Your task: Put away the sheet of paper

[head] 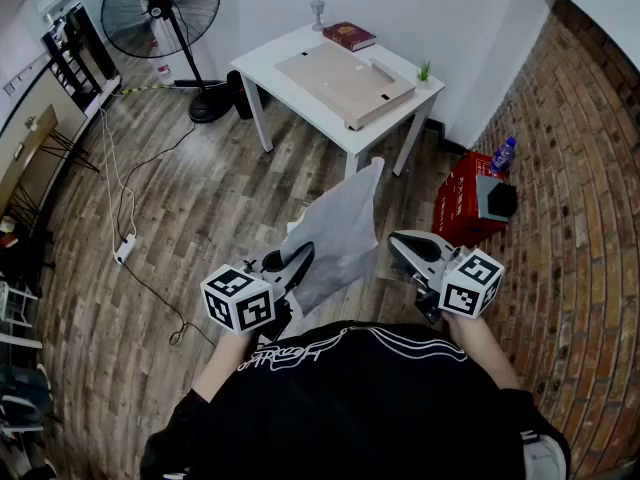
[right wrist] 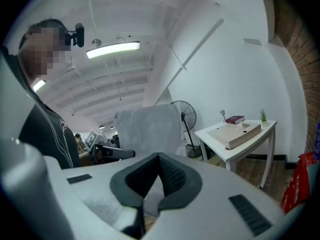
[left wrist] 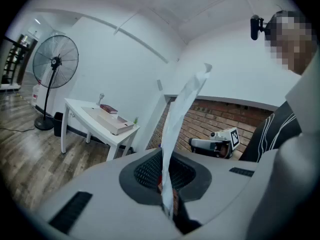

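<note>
holding the sheet of paper (head: 345, 226) pinched in our left claw (head: 303, 255), right claw (head: 398, 241) closed empty; we should carry it steadily to the bench (head: 262, 66).

Both forearms reach forward at chest height: left tool (head: 300, 259) pinches the sheet of paper (head: 341, 230); right tool (head: 402, 243) closed, empty.

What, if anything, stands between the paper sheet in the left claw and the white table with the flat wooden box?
Nothing visible: only bare wooden floor lies between the grey paper sheet and the white table. The red crate sits off right.
</note>
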### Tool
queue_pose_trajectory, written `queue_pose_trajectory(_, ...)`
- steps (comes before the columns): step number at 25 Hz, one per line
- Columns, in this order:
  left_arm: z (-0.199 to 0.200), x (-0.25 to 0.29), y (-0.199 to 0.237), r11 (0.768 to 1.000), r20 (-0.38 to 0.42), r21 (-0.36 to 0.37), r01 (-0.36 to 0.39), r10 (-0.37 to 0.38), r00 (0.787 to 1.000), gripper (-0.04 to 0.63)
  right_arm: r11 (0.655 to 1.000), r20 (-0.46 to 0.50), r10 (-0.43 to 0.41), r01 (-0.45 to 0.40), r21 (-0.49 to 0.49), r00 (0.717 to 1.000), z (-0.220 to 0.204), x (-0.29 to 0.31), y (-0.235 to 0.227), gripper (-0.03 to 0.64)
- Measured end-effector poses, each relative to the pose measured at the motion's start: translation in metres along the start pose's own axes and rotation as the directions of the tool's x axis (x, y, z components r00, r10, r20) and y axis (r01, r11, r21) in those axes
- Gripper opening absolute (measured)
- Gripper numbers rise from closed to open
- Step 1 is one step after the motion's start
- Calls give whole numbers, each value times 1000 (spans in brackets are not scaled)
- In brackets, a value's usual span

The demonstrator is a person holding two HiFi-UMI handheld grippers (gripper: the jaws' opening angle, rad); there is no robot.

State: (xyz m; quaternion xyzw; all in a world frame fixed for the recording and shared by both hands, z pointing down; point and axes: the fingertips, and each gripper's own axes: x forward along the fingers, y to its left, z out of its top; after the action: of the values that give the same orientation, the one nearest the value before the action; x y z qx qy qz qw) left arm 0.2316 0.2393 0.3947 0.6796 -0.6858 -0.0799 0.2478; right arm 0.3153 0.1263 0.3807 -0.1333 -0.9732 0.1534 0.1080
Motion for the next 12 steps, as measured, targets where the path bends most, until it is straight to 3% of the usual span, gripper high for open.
queue_pose_trajectory(12, 1, -49, 40, 999, 46, -23, -36, 37, 998, 31, 1000, 17, 22, -22, -12, 1000, -8, 46, 32, 2)
